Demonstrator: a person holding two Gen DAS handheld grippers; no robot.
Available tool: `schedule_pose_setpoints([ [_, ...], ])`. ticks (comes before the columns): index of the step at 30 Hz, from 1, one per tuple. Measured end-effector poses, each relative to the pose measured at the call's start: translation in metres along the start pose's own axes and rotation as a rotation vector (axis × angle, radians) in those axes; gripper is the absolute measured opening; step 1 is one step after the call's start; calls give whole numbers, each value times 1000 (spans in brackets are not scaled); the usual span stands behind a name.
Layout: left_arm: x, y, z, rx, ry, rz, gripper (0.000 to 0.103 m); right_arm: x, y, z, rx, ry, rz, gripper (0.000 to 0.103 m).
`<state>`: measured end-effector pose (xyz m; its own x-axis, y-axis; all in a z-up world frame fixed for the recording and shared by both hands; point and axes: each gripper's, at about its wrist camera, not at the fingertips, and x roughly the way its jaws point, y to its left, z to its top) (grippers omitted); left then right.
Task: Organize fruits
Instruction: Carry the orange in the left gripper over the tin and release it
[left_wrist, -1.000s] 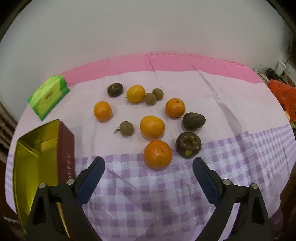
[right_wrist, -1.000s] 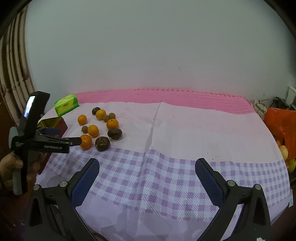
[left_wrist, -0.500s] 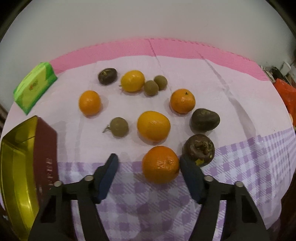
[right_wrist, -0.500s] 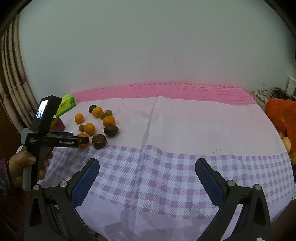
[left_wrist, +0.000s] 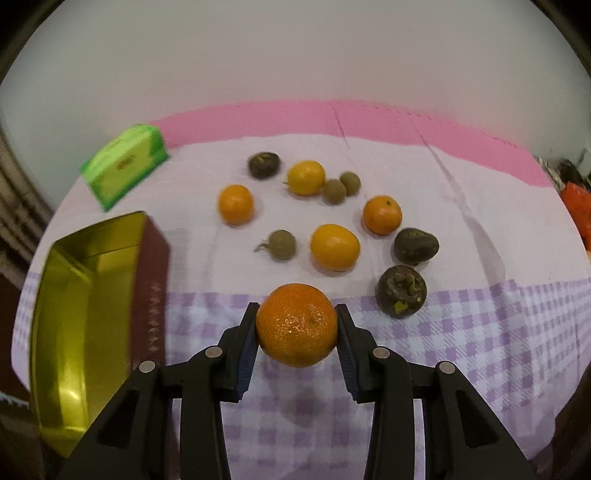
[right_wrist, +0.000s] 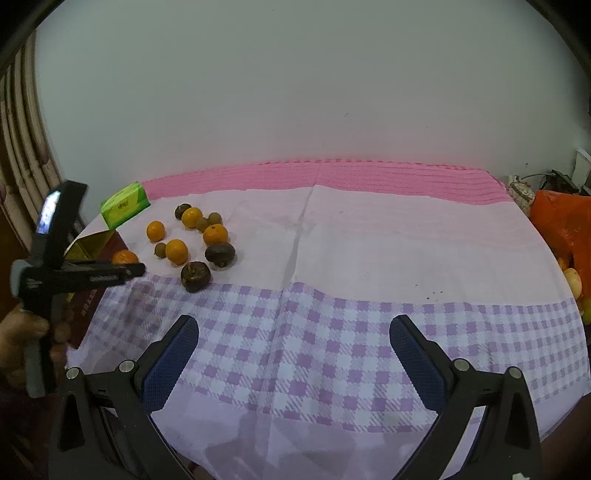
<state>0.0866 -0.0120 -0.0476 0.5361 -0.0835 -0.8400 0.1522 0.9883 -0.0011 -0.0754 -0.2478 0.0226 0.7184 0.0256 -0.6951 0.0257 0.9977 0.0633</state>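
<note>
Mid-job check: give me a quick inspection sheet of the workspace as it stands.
Surface: pink and purple-checked tablecloth, creased.
Job's things: orange mandarin in the left tool; nine more loose fruits, orange, yellow, brown and dark; open gold-lined red tin at left, nothing visible inside.
Clutter: green carton; orange plastic bag at the right edge.
Grippers: left tool closing, pads against the mandarin, which seems lifted off the cloth; right tool open, nothing between its jaws.
Cables: some near the bag, unclear.
Surroundings: plain wall; curtain at left.
</note>
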Motion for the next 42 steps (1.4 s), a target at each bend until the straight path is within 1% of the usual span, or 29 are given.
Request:
schedule_pose_setpoints([
  [5,-26,13,-3,-25,-33,19,40,3,10,-5,-20,15,7,103],
  [10,-41,28,-6,-36,-55,36,40,10,20,-12,-47,45,13,103],
  [16,-50,47,-10,-53,-60,66,40,14,27,-19,-64,64,18,103],
  [21,-54,63,-8,-52,-68,107,40,17,28,-21,-66,77,19,103],
  [25,-52,78,-3,-48,-67,145,40,19,28,-22,-64,90,23,103],
  [31,-43,109,5,-45,-58,220,40,21,28,-23,-62,101,24,103],
  [39,-12,160,20,-78,-6,329,40,26,26,-26,-58,119,24,103],
  [42,2,177,27,-87,21,352,40,30,27,-27,-60,126,24,103],
])
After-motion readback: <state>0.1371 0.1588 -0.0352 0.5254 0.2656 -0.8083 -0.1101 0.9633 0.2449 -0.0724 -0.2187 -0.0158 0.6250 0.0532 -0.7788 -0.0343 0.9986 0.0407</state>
